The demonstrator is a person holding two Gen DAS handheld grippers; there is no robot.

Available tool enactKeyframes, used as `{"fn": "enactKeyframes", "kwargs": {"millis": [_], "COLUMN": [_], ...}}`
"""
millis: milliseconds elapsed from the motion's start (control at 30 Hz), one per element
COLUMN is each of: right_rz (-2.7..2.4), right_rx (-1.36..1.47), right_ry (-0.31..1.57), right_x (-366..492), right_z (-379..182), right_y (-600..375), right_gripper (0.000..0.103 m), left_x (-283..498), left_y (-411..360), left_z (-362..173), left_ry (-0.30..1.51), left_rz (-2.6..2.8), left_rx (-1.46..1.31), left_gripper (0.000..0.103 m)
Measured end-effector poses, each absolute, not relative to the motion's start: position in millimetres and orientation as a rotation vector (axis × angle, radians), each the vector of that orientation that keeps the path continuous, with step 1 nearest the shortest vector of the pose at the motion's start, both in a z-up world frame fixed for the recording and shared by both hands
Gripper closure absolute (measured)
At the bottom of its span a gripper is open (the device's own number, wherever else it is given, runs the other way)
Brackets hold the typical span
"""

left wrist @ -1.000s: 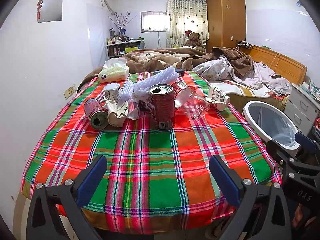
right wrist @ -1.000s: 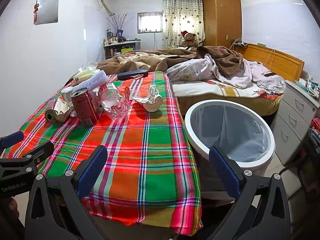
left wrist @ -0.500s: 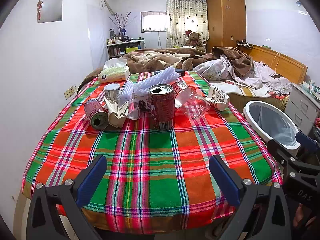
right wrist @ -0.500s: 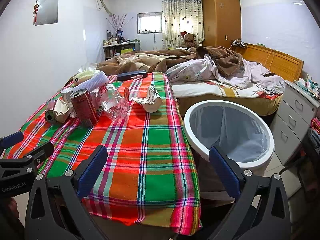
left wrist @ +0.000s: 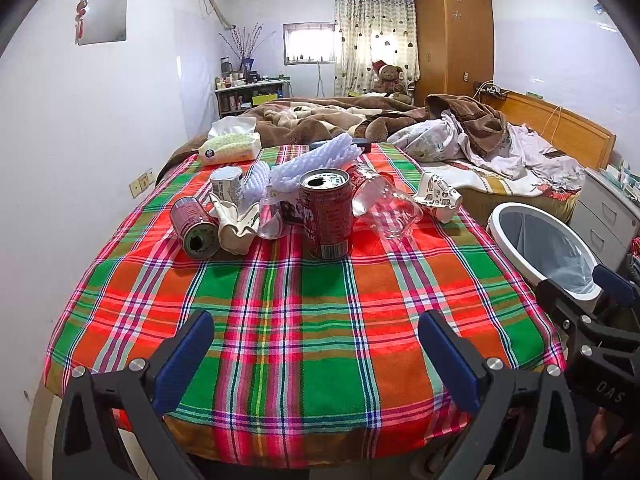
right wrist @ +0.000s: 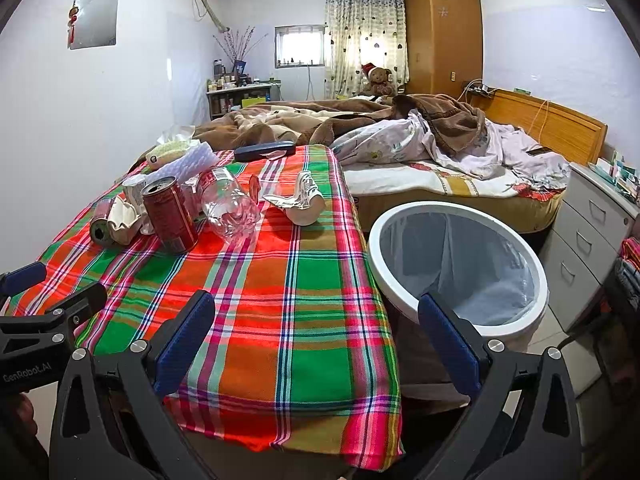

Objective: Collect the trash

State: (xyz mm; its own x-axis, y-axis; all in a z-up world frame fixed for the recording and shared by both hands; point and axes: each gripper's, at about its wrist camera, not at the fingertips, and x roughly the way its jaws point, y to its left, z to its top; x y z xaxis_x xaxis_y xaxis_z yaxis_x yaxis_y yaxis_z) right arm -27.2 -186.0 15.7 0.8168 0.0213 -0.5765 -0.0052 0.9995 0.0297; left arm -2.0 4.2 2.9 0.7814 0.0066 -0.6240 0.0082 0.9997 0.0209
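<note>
Nothing is collected yet, by the look of it: the left gripper (left wrist: 314,346) and right gripper (right wrist: 316,326) both hang at the near edge of the table (left wrist: 280,320), fingers spread wide and holding nothing. The trash sits clustered mid-table, the upright red can (left wrist: 326,214) nearest, a clear bottle (left wrist: 384,204) touching or just beside it (hard to tell). Next comes a forward reach over bare cloth. The white bin (right wrist: 456,256) stands open just beside the table's right edge.

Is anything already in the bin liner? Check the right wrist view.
No, the trash bin shows only its bare liner inside the white rim.
</note>
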Motion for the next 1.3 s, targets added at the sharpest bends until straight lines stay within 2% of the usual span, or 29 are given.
{"fn": "enactKeyframes", "kwargs": {"millis": [667,1033,1300], "right_rz": [0.017,-0.033,-0.024], "right_rx": [0.022,-0.039,-0.059], "right_ry": [0.62,0.584,0.643], "right_x": [-24,44,100], "right_z": [15,18,13], "right_y": [-187,-193,-191], "right_gripper": [0.0,0.0,0.0], "left_x": [9,69,115], "left_y": [15,83,137], "left_z": [-1,-11,-11], "left_ry": [0.703,0.75,0.767], "left_rz": [-0.011,0.051,0.115], "left_rx": [0.004,-0.074,-0.196], "left_gripper": [0.0,0.001,0.001]}}
